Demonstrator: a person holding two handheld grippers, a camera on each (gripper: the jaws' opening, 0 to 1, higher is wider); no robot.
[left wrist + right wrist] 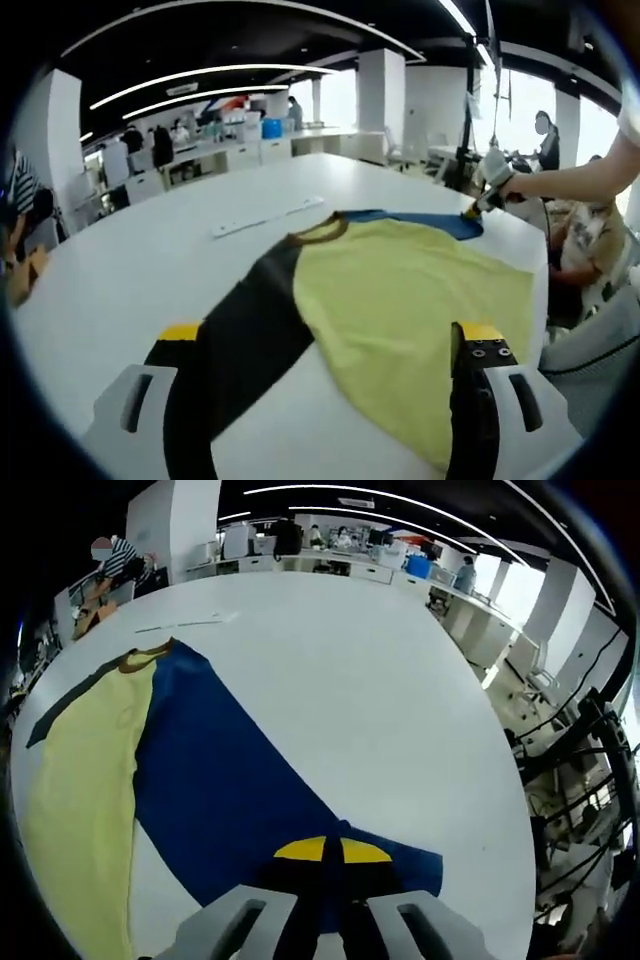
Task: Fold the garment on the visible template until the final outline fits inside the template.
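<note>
White round table in an open office carries one garment, spread flat: yellow body, one black sleeve, one blue sleeve, brown collar.

Your left gripper sits at the near hem in the left gripper view, jaws set wide with two yellow tips, one over the black sleeve and one on the yellow cloth; they grip nothing you can see. That view also shows your right gripper at the far blue sleeve, held by your hand, plus one white strip lying on the table beyond the collar.

Right gripper view: your right gripper has its jaws drawn together, pinching the end of the blue sleeve, yellow tips touching. It shows the blue sleeve at full length, with the yellow body to its left. Desks and several people stand behind.
</note>
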